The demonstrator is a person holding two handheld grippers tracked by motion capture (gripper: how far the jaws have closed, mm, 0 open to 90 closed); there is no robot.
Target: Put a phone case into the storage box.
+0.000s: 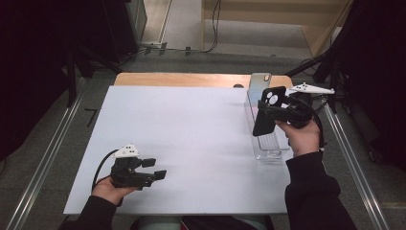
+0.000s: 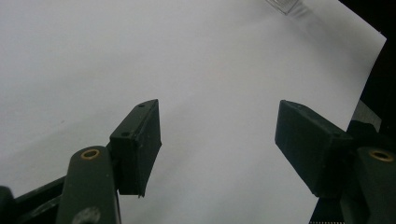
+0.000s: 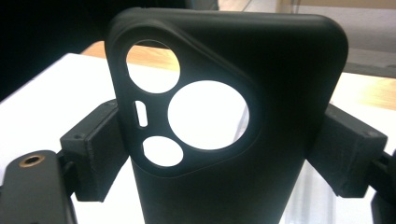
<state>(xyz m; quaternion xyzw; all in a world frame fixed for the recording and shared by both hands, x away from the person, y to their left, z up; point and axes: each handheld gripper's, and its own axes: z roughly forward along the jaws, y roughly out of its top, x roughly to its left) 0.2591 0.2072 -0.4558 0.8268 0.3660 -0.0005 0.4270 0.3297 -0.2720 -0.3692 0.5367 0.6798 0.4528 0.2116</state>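
From above, I see my right gripper [image 1: 269,111] pinching a black phone case [image 1: 267,111] by its long edges, held upright over the clear plastic tray [image 1: 274,152] at the right of the white table [image 1: 182,139]. A silvery phone [image 1: 258,82] seems to stand at the tray's far end, though it is too small for me to be sure. My left gripper [image 1: 154,168] rests low near the table's front edge, jaws spread on nothing.

Along the left gripper [image 2: 217,140], both pads stand well apart over bare white surface.

Along the right gripper [image 3: 224,154], the phone case [image 3: 261,93] sits squeezed between both pads. I judge it light, thin-walled and flexible, so the side-edge grip suits it, gently. Its lower end is cut off.
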